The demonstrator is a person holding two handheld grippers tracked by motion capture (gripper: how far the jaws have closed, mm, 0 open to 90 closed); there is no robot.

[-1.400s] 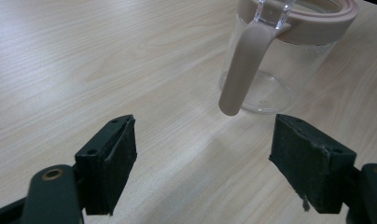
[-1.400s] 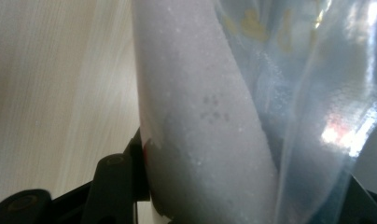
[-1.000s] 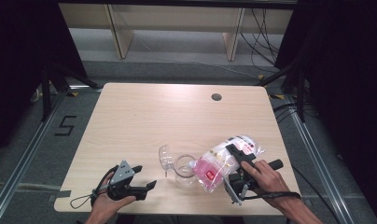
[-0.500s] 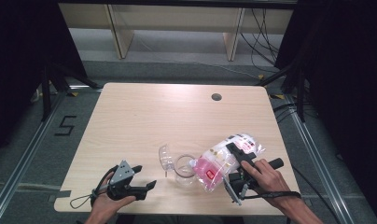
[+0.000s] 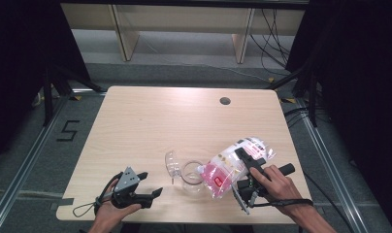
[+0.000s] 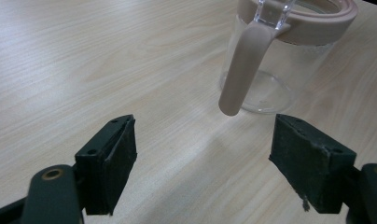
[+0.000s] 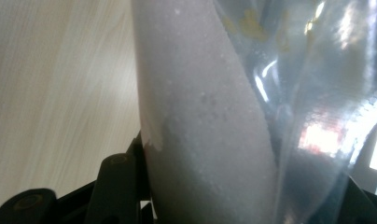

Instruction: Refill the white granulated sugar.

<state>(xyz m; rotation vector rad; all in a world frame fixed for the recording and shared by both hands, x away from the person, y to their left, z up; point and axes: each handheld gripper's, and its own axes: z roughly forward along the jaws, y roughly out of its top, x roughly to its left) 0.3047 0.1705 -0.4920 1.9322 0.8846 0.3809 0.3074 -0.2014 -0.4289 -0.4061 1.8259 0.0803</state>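
1. Two grippers, two very different jobs here. The right gripper is clamped on a clear plastic bag with pink and white print. In the right gripper view the bag's whitish powdery filling bulges up between the jaws, so that's a real grasp, not just a touch.

2. The bag is tipped over with its lower corner pointing down at the open glass jar, just beside and above the rim. My guess is that's the pouring pose: hold it from the fat end so the contents slide toward the mouth.

3. The jar stands upright near the front edge of the worktop, between the two hands. Its hinged clear lid is flipped back to the left, away from the bag, which keeps the opening free.

4. The left gripper rests low on the worktop with its jaws spread wide and nothing between them. From the left gripper view it's aimed right at the jar's pinkish rim band and the latch tab hanging down its side. Looks like it's parked there ready to steady the jar if it skids.

5. Risk I'd flag: the jar is unheld for now, so a nudge from the bag could shift it.
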